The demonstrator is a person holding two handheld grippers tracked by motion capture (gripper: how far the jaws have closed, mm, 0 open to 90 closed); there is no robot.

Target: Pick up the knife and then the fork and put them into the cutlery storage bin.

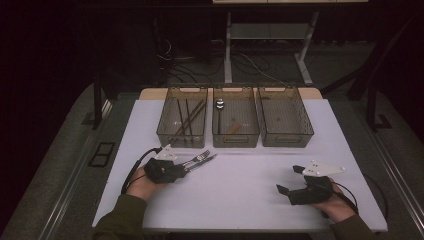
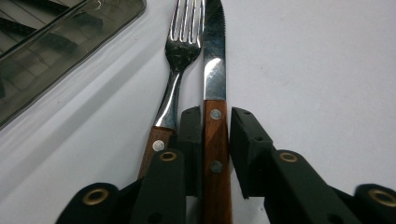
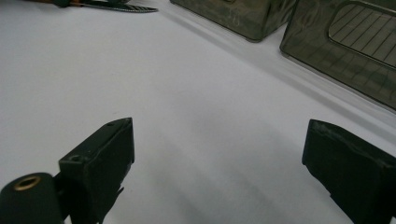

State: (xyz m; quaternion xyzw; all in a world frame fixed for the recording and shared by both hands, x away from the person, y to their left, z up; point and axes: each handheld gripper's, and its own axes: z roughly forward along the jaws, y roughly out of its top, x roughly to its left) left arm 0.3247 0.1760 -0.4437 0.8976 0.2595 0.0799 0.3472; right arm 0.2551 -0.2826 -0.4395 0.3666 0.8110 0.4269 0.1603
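Here, the left gripper (image 2: 215,140) straddles the knife (image 2: 215,84), which lies flat on the white table (image 1: 240,185). Knife long axis runs in line w/ the claw's own axis: wooden handle sits between the jaws, blade points straight ahead, away from the claw, serrated tip at the far end. One jaw is against the handle's side; a narrow gap shows at the other jaw, so the claw is nearly together around the handle but not yet clamped.

The fork (image 2: 180,56) lies just beside the knife, approx. parallel, outside the jaws on the near-jaw side; its wooden handle passes under that jaw's arm, tines pointing ahead same as the blade. In the high view, both utensils project fwd and to the right from the left gripper (image 1: 186,167), toward the three bins (image 1: 235,137) ahead of it.

The right gripper (image 3: 219,154) rests low over bare table, jaws wide apart, nothing between them. Well apart from the knife.
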